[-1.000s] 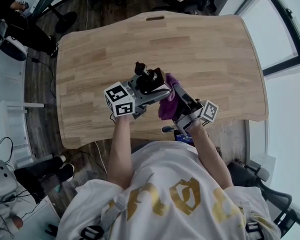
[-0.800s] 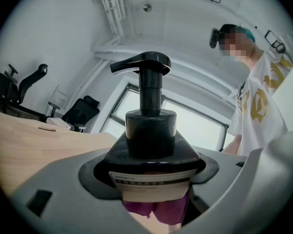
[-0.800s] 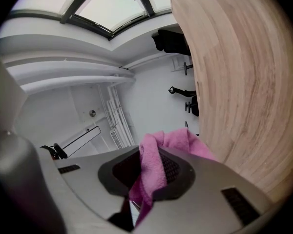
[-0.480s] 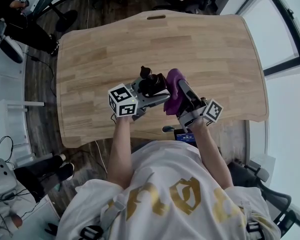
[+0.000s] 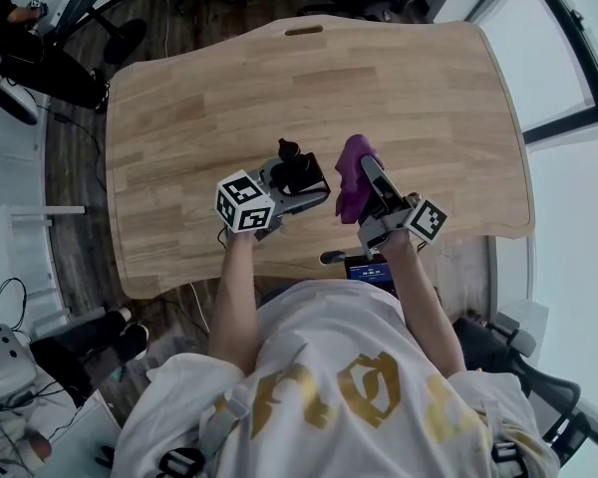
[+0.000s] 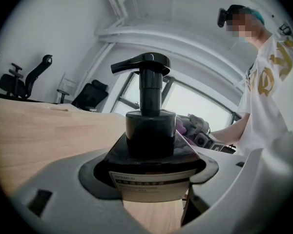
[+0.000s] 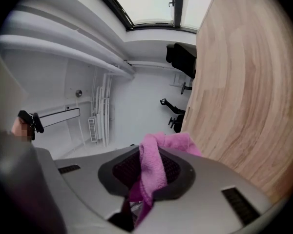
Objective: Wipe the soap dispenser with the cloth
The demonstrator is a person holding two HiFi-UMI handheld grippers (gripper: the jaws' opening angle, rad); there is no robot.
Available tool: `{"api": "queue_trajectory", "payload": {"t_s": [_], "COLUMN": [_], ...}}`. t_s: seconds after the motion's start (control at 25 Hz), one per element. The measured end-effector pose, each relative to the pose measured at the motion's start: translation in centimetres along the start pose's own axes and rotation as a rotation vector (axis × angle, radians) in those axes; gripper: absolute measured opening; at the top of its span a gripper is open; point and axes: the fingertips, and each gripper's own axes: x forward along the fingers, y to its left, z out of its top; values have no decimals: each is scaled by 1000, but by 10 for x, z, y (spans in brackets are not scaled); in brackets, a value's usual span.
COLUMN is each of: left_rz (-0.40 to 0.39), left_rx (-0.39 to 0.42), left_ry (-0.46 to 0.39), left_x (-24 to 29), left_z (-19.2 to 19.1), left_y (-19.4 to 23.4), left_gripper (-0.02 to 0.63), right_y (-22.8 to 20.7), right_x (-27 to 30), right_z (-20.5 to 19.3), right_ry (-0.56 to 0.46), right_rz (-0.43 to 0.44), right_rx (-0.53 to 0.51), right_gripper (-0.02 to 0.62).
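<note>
- Left gripper [image 5: 297, 185] jaws clamp the black soap dispenser [image 6: 150, 130], pump upright, over the near half of the wooden table [image 5: 419, 88].
- Right gripper [image 5: 365, 179] jaws pinch the pink cloth [image 7: 154, 167] just beside it, a narrow gap between.

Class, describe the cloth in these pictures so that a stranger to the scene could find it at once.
Start at the pale wooden table. Over its near edge the right gripper pinches a small fuzzy pink cloth. It is the only soft, bright thing there, beside the black pump-top soap dispenser clamped in the left gripper.
</note>
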Motion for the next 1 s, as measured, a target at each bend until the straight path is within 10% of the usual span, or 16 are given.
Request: {"api": "queue_trajectory", "payload": {"t_s": [1.0], "left_rz": [-9], "left_rx": [114], "left_ry": [317], "left_x": [32], "left_z": [-89], "left_y": [46], "left_gripper": [357], "right_y": [-54], "right_x": [5], "right_z": [3], "right_ry": [145], "right_rz": [-173], "right_rx": [-140], "right_gripper": [51]}}
